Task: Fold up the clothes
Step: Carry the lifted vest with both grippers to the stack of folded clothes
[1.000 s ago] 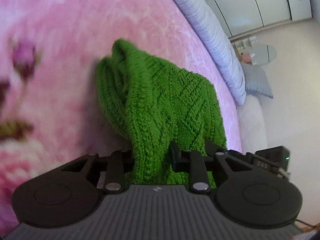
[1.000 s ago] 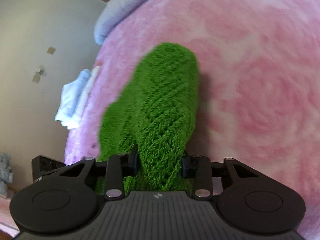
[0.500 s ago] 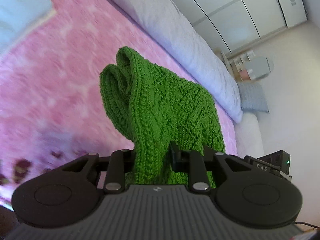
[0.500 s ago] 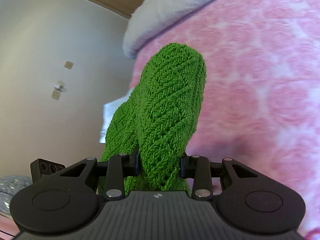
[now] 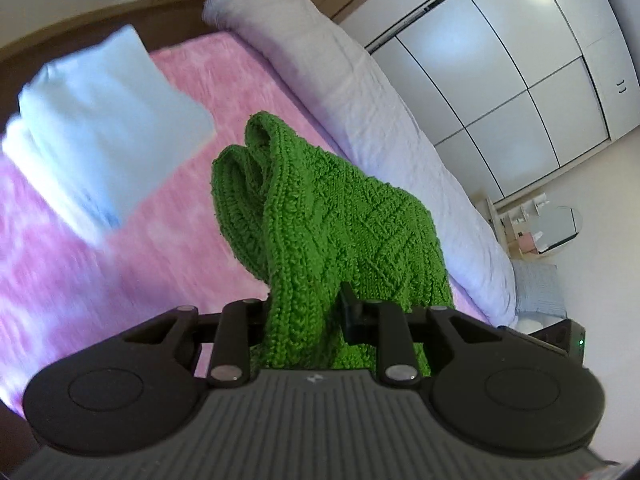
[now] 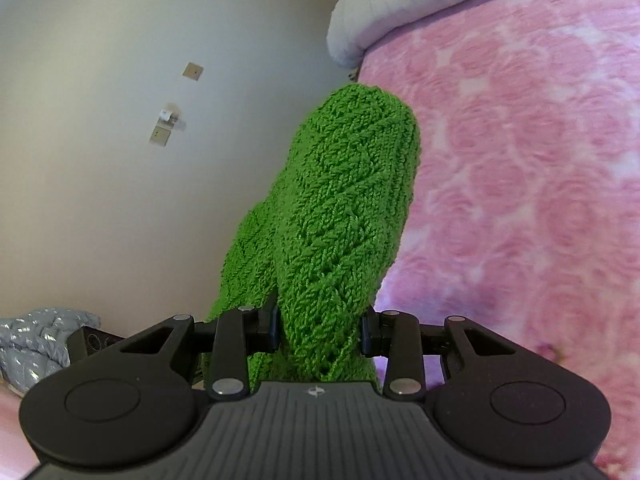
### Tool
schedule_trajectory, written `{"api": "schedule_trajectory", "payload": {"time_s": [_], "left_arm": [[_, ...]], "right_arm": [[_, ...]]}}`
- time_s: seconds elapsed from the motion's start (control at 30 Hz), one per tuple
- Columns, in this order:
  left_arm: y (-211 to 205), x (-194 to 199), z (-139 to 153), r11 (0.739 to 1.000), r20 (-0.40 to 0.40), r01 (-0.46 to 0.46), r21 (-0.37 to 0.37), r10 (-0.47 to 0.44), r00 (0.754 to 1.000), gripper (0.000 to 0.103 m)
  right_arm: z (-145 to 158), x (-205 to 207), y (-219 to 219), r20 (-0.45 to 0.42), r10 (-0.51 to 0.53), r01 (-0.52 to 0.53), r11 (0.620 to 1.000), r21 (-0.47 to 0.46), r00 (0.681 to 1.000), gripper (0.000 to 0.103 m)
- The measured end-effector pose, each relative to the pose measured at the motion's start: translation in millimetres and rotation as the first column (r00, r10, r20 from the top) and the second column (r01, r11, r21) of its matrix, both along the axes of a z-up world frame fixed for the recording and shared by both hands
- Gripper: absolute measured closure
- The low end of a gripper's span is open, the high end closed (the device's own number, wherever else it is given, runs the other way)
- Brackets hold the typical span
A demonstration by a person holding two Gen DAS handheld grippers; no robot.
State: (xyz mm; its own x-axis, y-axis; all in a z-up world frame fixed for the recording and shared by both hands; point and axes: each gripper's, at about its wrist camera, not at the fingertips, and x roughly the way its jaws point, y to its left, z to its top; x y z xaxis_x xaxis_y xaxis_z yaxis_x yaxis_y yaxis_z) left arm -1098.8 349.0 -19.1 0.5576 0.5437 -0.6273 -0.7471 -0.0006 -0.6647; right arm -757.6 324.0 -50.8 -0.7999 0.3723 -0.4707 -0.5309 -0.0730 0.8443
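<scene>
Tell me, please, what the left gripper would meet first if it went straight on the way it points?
Past the green knit it holds, the left gripper probably meets the pink blanket, near the folded blue cloth; depth is unclear.

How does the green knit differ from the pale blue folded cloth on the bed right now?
The green knit is thick, chunky and patterned; the pale blue cloth looks smooth and plain. The knit is bunched and held up off the bed, pinched in the left claw and the right claw; the cloth lies folded flat on the pink blanket, untouched. Both are soft fabric items.
</scene>
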Motion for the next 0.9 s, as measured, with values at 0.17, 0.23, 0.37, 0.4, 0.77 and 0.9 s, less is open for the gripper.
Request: {"api": "schedule_trajectory", "payload": {"time_s": [0.17, 0.23, 0.37, 0.4, 0.77, 0.9], "left_arm": [[86, -76, -9, 0.998, -0.039, 0.058, 0.006, -0.058, 0.998, 0.082], [122, -104, -16, 0.996, -0.062, 0.093, 0.011, -0.092, 0.994, 0.082], [191, -150, -38, 0.989, -0.082, 0.149, 0.015, -0.147, 0.986, 0.082], [204, -157, -44, 0.987, -0.088, 0.159, 0.017, -0.157, 0.984, 0.082], [292, -205, -154, 0.969, -0.115, 0.23, -0.087, -0.239, 0.964, 0.08], [298, -210, -167, 0.969, -0.067, 0.23, -0.095, -0.237, 0.969, 0.078]], "right_arm": [[-13, -73, 55, -0.02, -0.052, 0.053, 0.998, 0.017, 0.998, 0.067], [-26, -106, 80, -0.026, -0.095, 0.095, 0.995, 0.004, 0.995, 0.067], [-48, -160, 127, -0.03, -0.147, 0.147, 0.989, 0.002, 0.989, 0.067], [-54, -171, 138, -0.029, -0.16, 0.16, 0.987, 0.0, 0.987, 0.067], [-134, -253, 226, 0.129, -0.211, 0.219, 0.974, -0.052, 0.969, 0.064], [-152, -267, 229, 0.254, -0.219, 0.25, 0.964, -0.093, 0.942, 0.062]]}}
